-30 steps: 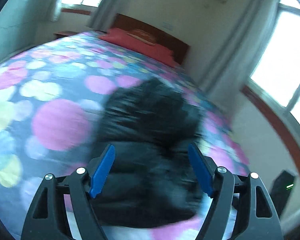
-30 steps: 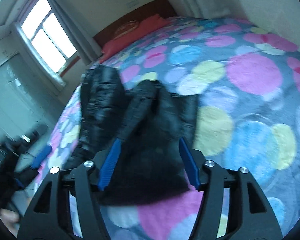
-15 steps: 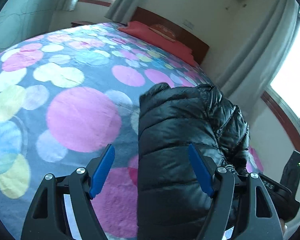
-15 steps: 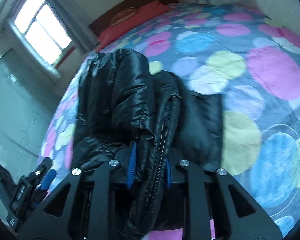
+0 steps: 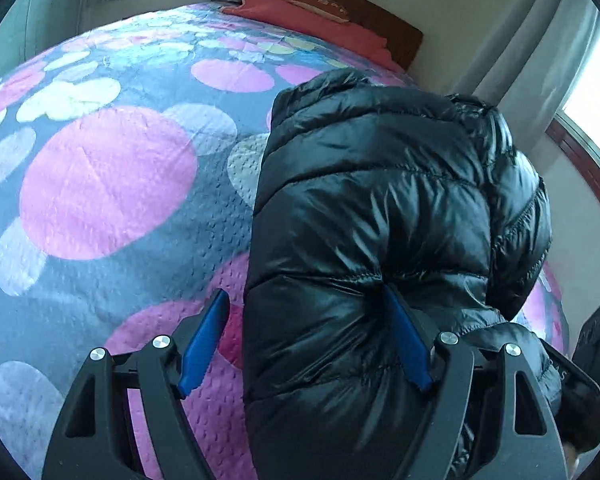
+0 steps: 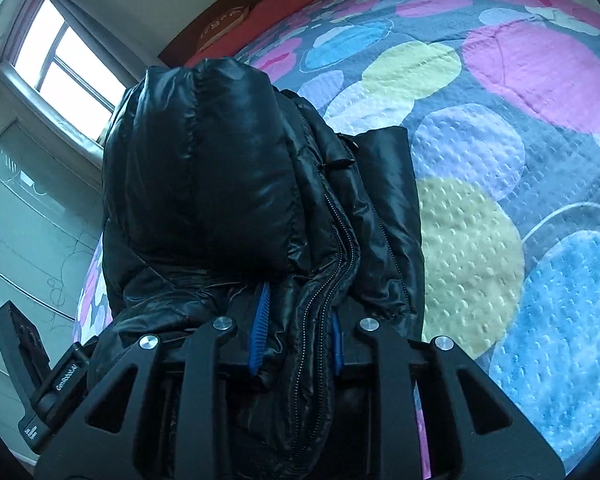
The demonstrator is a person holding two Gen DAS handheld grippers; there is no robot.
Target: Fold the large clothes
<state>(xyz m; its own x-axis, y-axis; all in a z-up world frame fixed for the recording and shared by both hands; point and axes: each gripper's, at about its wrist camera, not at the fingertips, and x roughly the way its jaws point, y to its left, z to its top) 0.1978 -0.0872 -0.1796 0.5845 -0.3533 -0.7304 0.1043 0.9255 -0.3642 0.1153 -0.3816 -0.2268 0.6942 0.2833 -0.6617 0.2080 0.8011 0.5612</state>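
A black puffer jacket [image 5: 380,220] lies bunched on the spotted bedspread [image 5: 108,184]. My left gripper [image 5: 308,340] is open, with the jacket's near edge filling most of the gap between its blue fingers [image 5: 204,340]. In the right wrist view the jacket [image 6: 220,168] stands up in a folded heap. My right gripper [image 6: 296,328] is shut on the jacket's zipper edge [image 6: 332,264], with black fabric pinched between its blue pads [image 6: 260,320]. The left gripper's body [image 6: 32,380] shows at the lower left of that view.
The bed has a dark headboard [image 5: 340,4] and red pillows [image 5: 308,16] at the far end. Curtains [image 5: 512,44] and a window [image 6: 68,60] stand beside the bed. A glass-fronted cabinet [image 6: 24,216] is left of the bed.
My right gripper closed on the jacket's zipper edge and stays shut on it. My left gripper moved in over the jacket's near edge, which now sits between its open fingers.
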